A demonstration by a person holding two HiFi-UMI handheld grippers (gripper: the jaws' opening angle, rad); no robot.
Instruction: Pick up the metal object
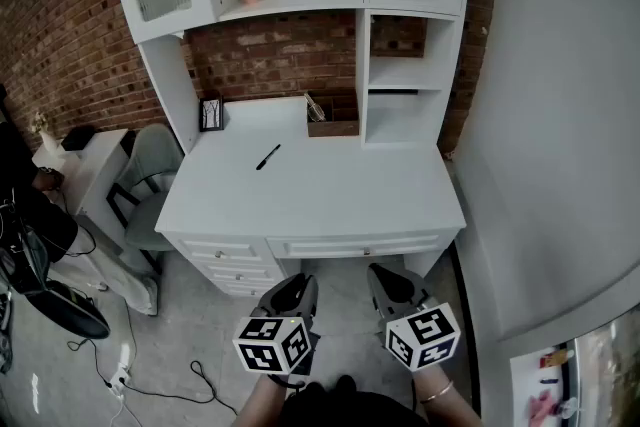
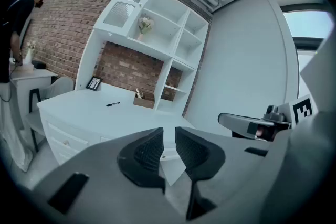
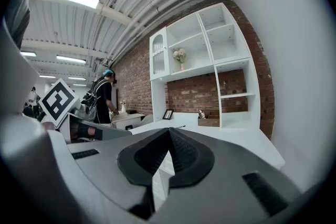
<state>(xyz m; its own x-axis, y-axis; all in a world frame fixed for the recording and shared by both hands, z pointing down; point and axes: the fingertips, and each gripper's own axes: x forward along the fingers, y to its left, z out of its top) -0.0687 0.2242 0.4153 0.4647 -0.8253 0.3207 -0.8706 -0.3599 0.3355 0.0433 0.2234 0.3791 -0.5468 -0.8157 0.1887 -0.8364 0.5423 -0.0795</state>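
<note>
At the back of the white desk (image 1: 330,195), the metal object (image 1: 315,106) leaned tilted out of a brown box (image 1: 333,127) beside the shelf unit, while a slim dark pen-like item (image 1: 268,157) lay alone on the open desktop. Both grippers were held low before the drawers, well apart from either. The left gripper (image 2: 169,131) was closed, nothing between its jaws; the right gripper (image 3: 169,131) was likewise closed and empty, its pads meeting.
</note>
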